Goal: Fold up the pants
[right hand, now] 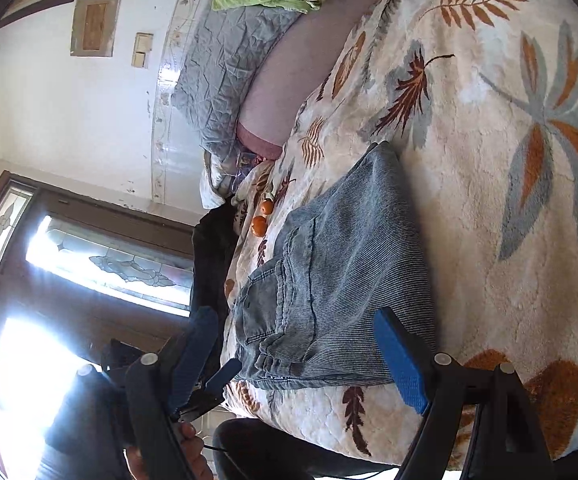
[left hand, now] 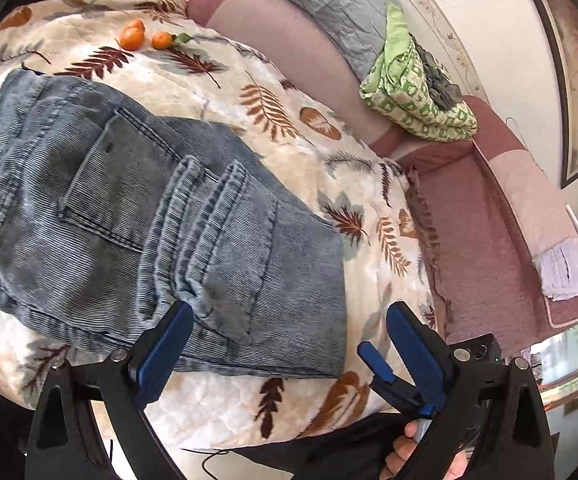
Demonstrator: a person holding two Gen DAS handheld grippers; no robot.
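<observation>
Pants (left hand: 161, 220): grey-blue corduroy, folded into a compact stack, laid on the leaf-print blanket (left hand: 329, 168) of the bed, close to its near edge. A back pocket and bunched leg cuffs are seen on top.

Left hand-held gripper (left hand: 289, 312): blue fingers spread wide, nothing held. The left fingertip (left hand: 181, 312) is seen over the near edge of the pants; contact cannot be judged. The right finger stands over bare blanket.

Right hand-held gripper (right hand: 297, 320): also spread wide, nothing gripped. One finger overlaps the pants' near corner, the other hangs past the bed edge.

Two tangerines (left hand: 133, 36) are noted near the far edge, well apart from the pants. A green patterned cloth (left hand: 413, 88) lies by the wall. The window side is washed out by glare; the holders' hands are cut off at the frame bottom.
</observation>
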